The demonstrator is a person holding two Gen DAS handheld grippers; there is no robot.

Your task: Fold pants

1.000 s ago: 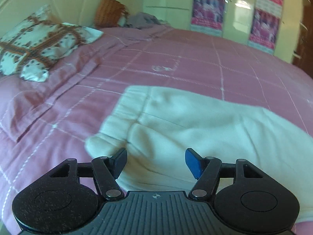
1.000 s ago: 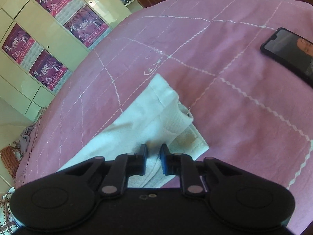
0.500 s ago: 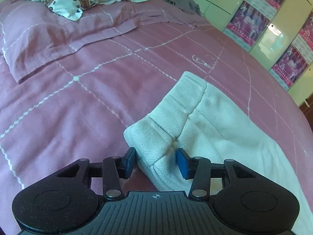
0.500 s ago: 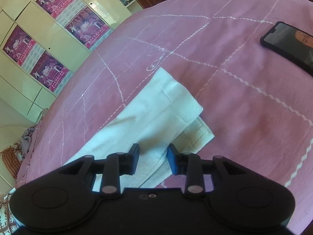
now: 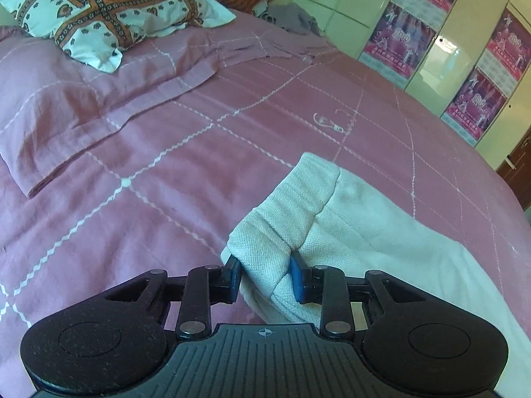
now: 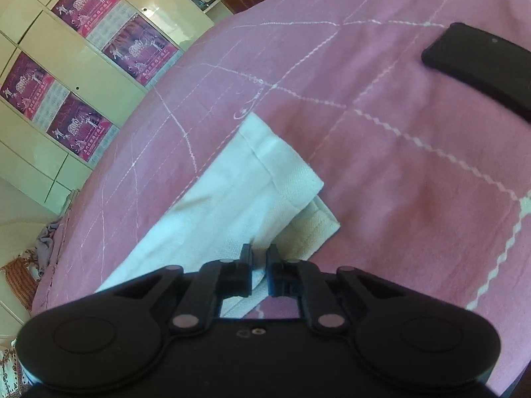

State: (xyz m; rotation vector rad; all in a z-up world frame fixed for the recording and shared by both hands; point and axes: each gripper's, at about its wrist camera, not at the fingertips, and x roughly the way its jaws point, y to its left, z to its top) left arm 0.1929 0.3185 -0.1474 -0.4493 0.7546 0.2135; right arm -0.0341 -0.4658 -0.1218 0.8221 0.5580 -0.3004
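A: How far along?

B: Barely begun. The white pants (image 5: 365, 232) lie lengthwise on the pink bedspread (image 5: 166, 165).

A: Grips?

B: Left gripper (image 5: 265, 277), at six o'clock, is closing around the bunched waistband; right gripper (image 6: 259, 272) is pinched shut on the leg-hem end. The cross fold remains.

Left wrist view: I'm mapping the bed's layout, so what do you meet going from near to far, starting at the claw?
Left claw closing on the waistband corner of the white pants → small white embroidered motif on the pink bedspread → grey garment by the wardrobe doors.
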